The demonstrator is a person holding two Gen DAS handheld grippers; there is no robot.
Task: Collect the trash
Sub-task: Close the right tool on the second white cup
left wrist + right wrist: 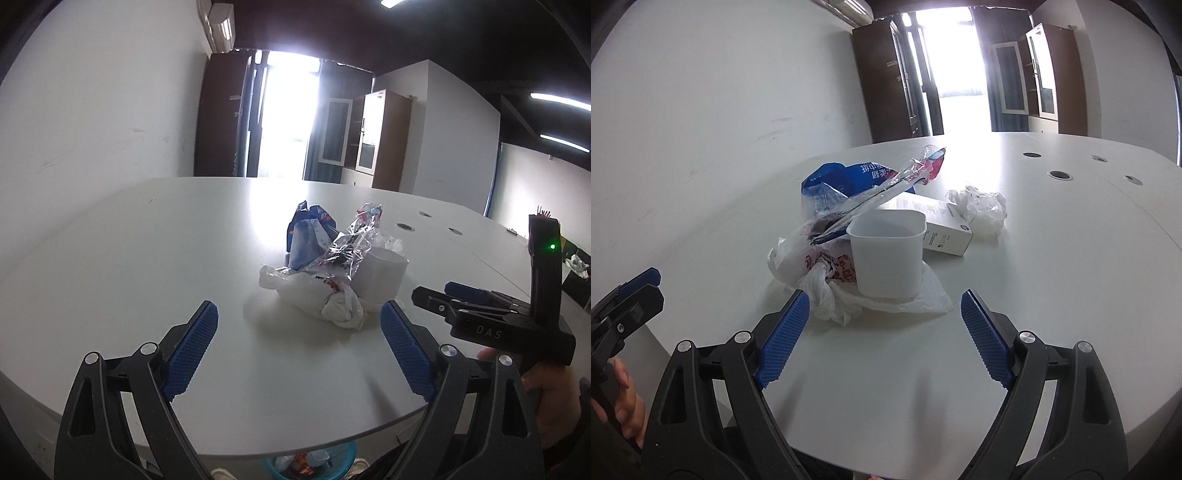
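A pile of trash lies on the white table [110,258]: a knotted white plastic bag [325,295] [827,291], a white plastic cup [380,275] [886,258], a blue wrapper [306,236] [846,181], a clear crinkled wrapper [351,240] [886,188], a white carton [942,225] and crumpled tissue [979,206]. My left gripper [299,347] is open and empty, just short of the white bag. My right gripper [882,339] is open and empty, in front of the cup; it also shows in the left wrist view [443,295].
A blue bin [314,461] holding trash stands under the table's near edge. Round cable holes [1060,175] sit in the table at the right. Cabinets [380,140] and a bright window stand at the far wall.
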